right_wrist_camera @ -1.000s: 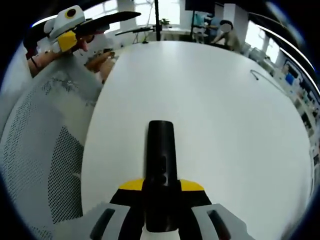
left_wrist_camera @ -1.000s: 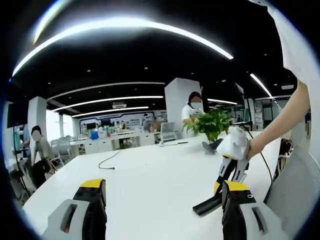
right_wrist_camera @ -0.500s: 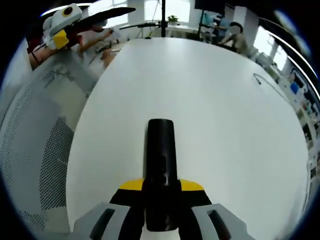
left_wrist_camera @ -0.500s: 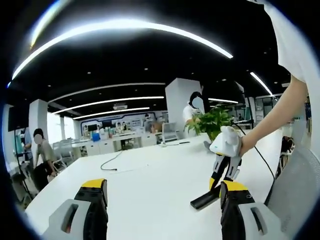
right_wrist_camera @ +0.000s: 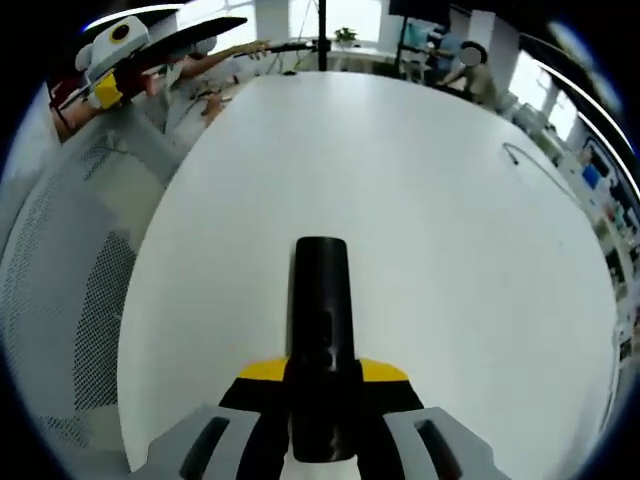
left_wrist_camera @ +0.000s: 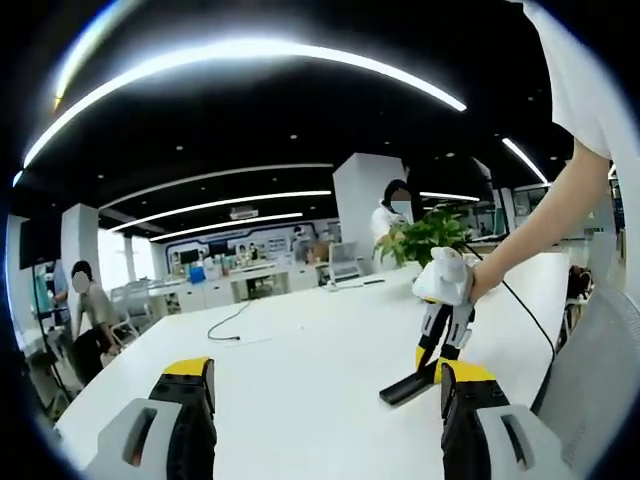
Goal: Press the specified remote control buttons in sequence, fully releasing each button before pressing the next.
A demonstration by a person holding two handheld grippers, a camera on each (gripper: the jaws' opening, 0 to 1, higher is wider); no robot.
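Remote control point(right_wrist_camera: 322, 340): black, long, pinched between the right gripper's point(right_wrist_camera: 322, 385) jaws, sticking out forward above the white table point(right_wrist_camera: 420, 200). In the left gripper view the remote point(left_wrist_camera: 408, 382) hangs off the right gripper point(left_wrist_camera: 443, 335) tip-down, its far end at or just above the table point(left_wrist_camera: 300, 350); contact can't be confirmed.

Table is large, white, glossy, rounded edge. A thin dark cable point(left_wrist_camera: 225, 325) lies on it far beyond the remote. A potted plant point(left_wrist_camera: 428, 238) stands behind the right gripper. A mesh-backed chair point(right_wrist_camera: 70, 300) sits against the table edge, left of the remote in the right gripper view.

Room: open office, dark ceiling with long curved light strips point(left_wrist_camera: 250, 60), white pillar point(left_wrist_camera: 362, 205), desks and a few people further back.

Left gripper point(left_wrist_camera: 318, 415): jaws spread wide, holding nothing, above the table. It also appears far off in the right gripper view point(right_wrist_camera: 108, 88).

Remote's buttons barely readable; its rear end is hidden by the jaws. The person's arm point(left_wrist_camera: 545, 225) is cut off by the frame edge.
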